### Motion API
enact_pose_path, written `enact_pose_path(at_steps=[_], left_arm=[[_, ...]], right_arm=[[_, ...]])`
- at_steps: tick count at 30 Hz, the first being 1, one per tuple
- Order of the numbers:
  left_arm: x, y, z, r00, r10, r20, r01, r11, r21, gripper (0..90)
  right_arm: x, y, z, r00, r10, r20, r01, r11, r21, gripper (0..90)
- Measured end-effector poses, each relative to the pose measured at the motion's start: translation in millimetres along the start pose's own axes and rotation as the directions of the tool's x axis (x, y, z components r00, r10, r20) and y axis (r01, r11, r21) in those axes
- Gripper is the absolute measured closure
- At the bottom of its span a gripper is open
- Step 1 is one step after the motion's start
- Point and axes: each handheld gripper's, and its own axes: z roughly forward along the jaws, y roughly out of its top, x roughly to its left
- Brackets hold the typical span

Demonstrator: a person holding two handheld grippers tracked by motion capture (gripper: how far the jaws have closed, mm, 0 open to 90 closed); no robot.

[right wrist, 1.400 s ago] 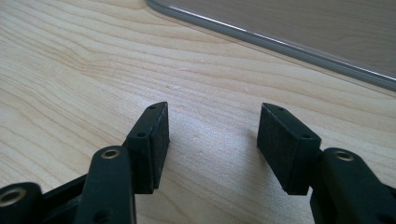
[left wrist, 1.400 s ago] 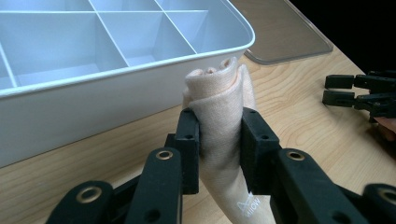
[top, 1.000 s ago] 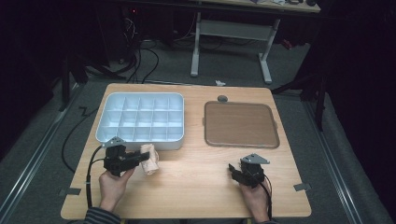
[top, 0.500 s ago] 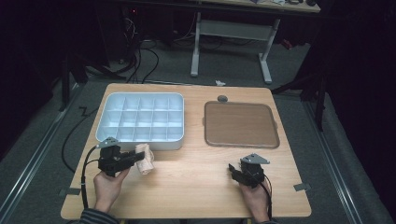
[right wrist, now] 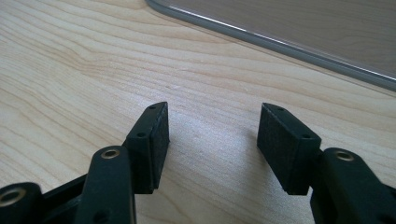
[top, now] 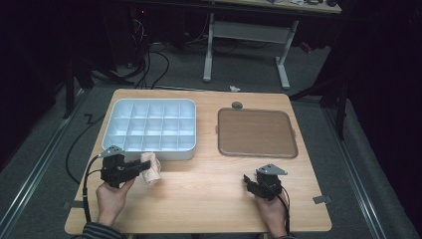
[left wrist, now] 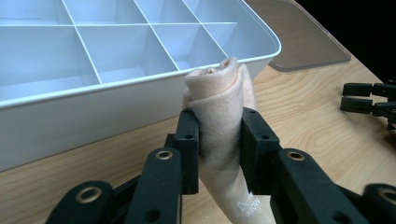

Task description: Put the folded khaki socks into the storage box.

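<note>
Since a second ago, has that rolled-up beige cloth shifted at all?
Yes, slightly. The rolled cloth, clamped in the left gripper, has drifted left along the white divided tray's front wall and a little nearer to it.

Rolled cloth (left wrist: 219,107): soft beige knit, matt, fine weave. Compartment tray (left wrist: 116,100): smooth pale plastic, slight sheen. Worktop (right wrist: 93,60): light wood grain, satin finish. Lid (right wrist: 299,28): brownish, probably translucent plastic, glossy rim. Left hand-held gripper (left wrist: 219,144) and right hand-held gripper (right wrist: 212,140): matt black plastic, pads finely textured.
</note>
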Motion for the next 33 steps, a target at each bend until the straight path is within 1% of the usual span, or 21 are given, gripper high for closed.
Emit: enact_pose_path(at_steps=[5,15,24,26,33], left_arm=[[3.1,0.8,-1.9,1.0,-0.005,0.0,0.005,1.0,-0.004,71.4],[6.6,5.3,-5.9,0.9999,-0.006,-0.014,0.006,0.9999,-0.009,71.4],[8.1,11.9,-8.8,0.9997,0.005,-0.023,-0.005,1.0,-0.002,71.5],[9.0,14.6,-9.2,0.9997,0.001,-0.023,-0.001,0.9999,-0.01,71.5],[7.8,21.2,-9.5,0.9995,0.015,-0.027,-0.016,0.9999,-0.006,71.5]], right_arm=[[0.0,0.0,-0.1,1.0,0.0,0.0,0.0,1.0,0.0,43.9],[0.0,-0.1,-0.1,1.0,0.0,0.0,0.0,1.0,0.0,43.9],[0.1,-0.1,-0.1,1.0,0.0,0.0,0.0,1.0,0.0,43.9],[0.0,-0.1,-0.1,1.0,0.0,0.0,0.0,1.0,0.0,43.9],[0.1,-0.1,-0.1,1.0,0.001,-0.001,-0.001,1.0,0.0,43.9]])
